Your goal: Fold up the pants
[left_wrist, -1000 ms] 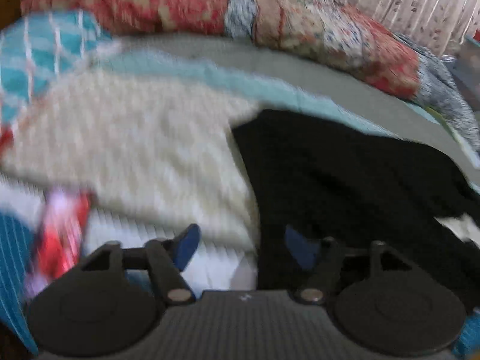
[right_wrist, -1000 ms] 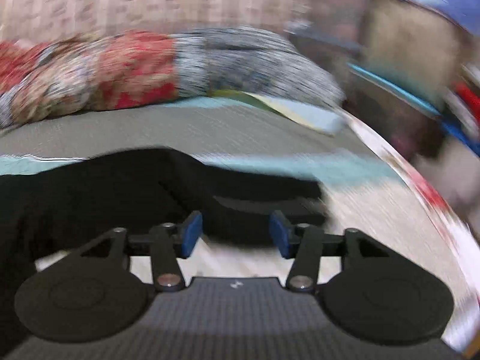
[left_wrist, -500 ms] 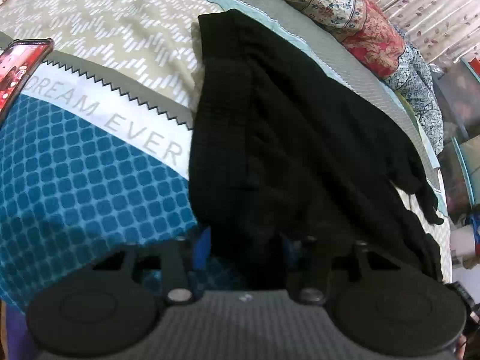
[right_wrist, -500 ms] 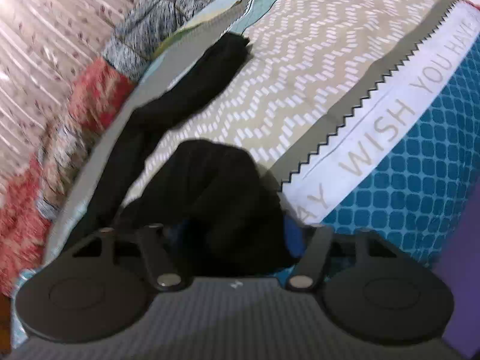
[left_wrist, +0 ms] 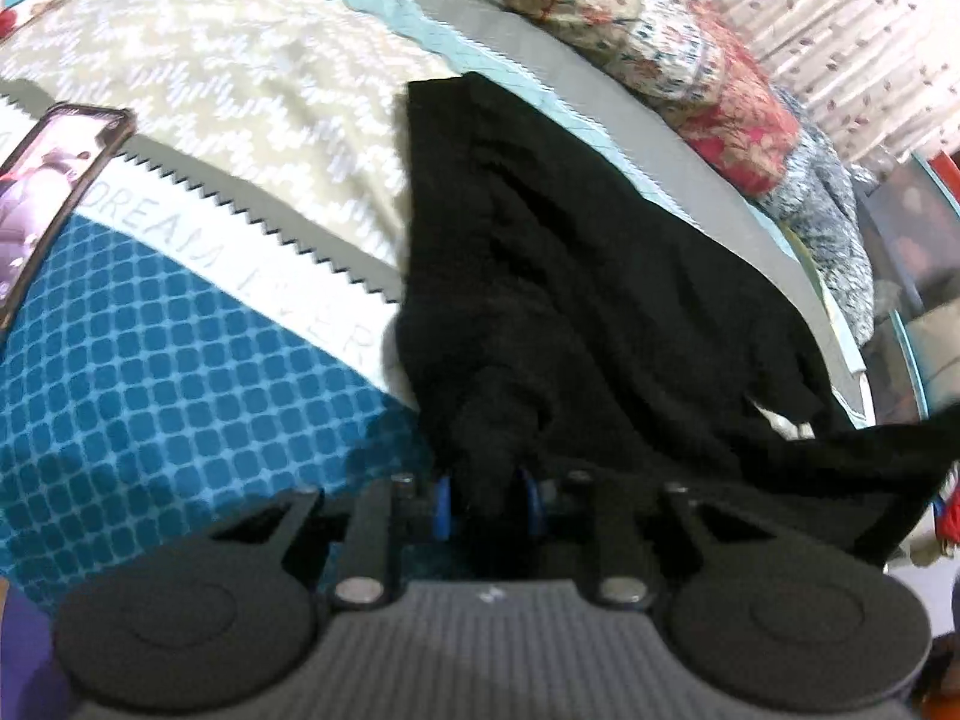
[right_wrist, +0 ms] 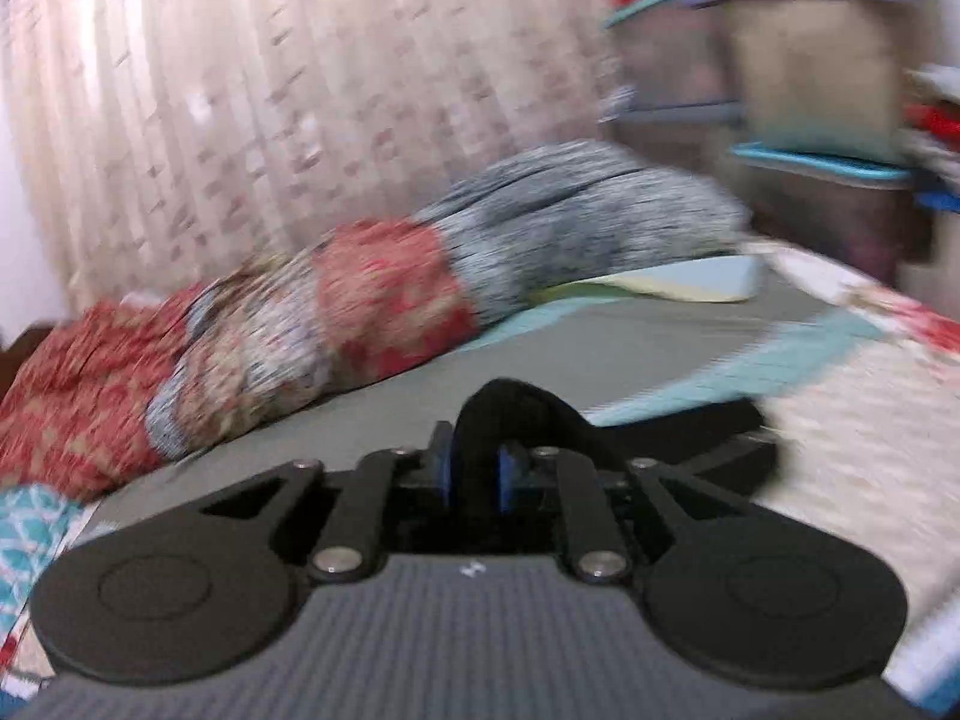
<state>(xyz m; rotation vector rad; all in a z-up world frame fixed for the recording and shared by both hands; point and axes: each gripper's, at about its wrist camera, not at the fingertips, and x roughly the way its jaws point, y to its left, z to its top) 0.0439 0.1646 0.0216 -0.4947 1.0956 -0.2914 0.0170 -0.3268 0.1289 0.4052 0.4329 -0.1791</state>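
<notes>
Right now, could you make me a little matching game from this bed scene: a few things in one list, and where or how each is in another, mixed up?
Things:
1. black pants
2. phone
3. patchwork quilt
4. left gripper

States or places:
a. bunched along the far side of the bed, by the curtain
b. lying flat at the left edge of the bedspread
c. clamped on a fold of cloth
d. spread dark across the bed

Pairs: 1-d, 2-b, 3-a, 4-c

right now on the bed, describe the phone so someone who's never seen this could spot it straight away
Start from the patterned bedspread, with its blue grid print below a white zigzag-edged band of lettering. Left of the black pants, at the far left edge of the left wrist view, lies the dark-cased smartphone with a lit screen. It is the only flat, hard, glossy thing among fabrics.
</notes>
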